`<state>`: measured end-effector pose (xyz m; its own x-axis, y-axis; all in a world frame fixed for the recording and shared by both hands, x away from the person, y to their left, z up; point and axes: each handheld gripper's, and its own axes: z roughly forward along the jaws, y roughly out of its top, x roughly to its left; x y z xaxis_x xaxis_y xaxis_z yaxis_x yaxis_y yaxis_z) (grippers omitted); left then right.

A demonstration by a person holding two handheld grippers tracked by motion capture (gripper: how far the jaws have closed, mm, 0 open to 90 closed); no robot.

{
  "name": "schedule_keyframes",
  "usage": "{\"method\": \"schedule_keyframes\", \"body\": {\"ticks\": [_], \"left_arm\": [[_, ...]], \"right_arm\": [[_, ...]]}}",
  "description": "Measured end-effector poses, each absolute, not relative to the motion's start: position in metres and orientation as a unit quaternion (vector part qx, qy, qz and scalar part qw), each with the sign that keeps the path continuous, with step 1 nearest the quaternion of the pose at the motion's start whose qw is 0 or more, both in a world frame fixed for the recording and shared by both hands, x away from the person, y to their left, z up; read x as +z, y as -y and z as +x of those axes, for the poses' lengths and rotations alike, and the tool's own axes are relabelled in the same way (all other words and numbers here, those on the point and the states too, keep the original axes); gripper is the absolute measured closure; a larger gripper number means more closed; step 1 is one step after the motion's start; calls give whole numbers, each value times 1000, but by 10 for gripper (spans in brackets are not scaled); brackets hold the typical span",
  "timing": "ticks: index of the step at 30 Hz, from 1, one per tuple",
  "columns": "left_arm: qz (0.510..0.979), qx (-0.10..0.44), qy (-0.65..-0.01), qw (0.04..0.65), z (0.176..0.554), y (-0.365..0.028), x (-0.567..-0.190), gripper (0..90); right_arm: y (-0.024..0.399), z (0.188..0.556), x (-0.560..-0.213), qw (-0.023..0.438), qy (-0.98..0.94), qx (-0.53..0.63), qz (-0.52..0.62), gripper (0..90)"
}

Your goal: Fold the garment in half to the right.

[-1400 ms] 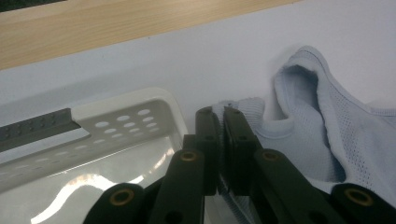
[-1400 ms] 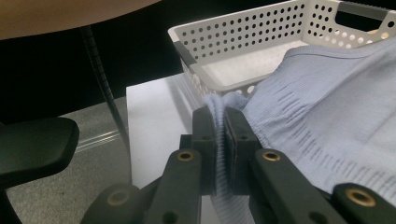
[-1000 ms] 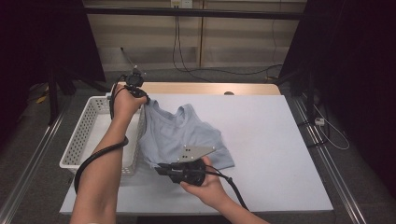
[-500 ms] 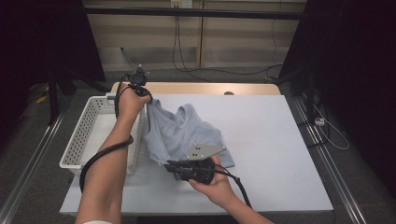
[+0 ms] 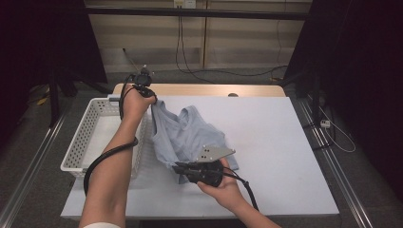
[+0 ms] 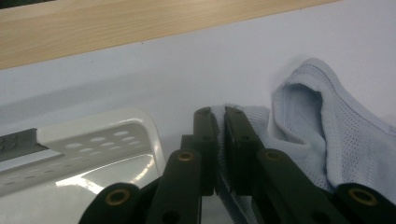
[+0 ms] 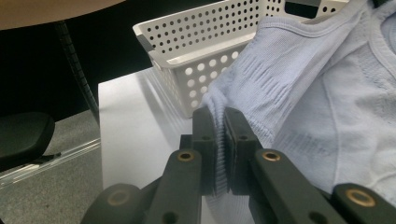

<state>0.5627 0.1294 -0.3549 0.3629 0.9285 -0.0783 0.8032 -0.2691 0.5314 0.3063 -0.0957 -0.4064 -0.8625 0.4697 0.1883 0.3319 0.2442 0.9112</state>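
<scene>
White perforated basket (image 5: 90, 142) sits far left on the tabletop (image 5: 285, 156). Left claw (image 5: 151, 95) clenched on one edge of the pale-blue knit top (image 5: 190, 135), lifted beside the basket; right claw (image 5: 177, 167) clamps its near edge. Looks like mid-spread or fold; next move probably needs both edges pulled taut. Fabric ribbed, crumpled.

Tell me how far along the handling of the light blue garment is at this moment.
Done: both grippers are shut on the light blue garment, the left gripper near the white basket, the right gripper at its near edge. In hand: it hangs between them, partly lifted. Left: likely spreading or folding it; still bunched.
</scene>
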Motion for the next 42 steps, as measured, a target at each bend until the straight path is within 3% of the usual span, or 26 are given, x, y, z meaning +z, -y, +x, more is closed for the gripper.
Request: {"method": "schedule_keyframes", "body": {"ticks": [42], "left_arm": [[790, 123, -539, 267, 575, -96, -354, 809]], "right_arm": [[138, 309, -412, 104, -775, 544, 306, 852]]}}
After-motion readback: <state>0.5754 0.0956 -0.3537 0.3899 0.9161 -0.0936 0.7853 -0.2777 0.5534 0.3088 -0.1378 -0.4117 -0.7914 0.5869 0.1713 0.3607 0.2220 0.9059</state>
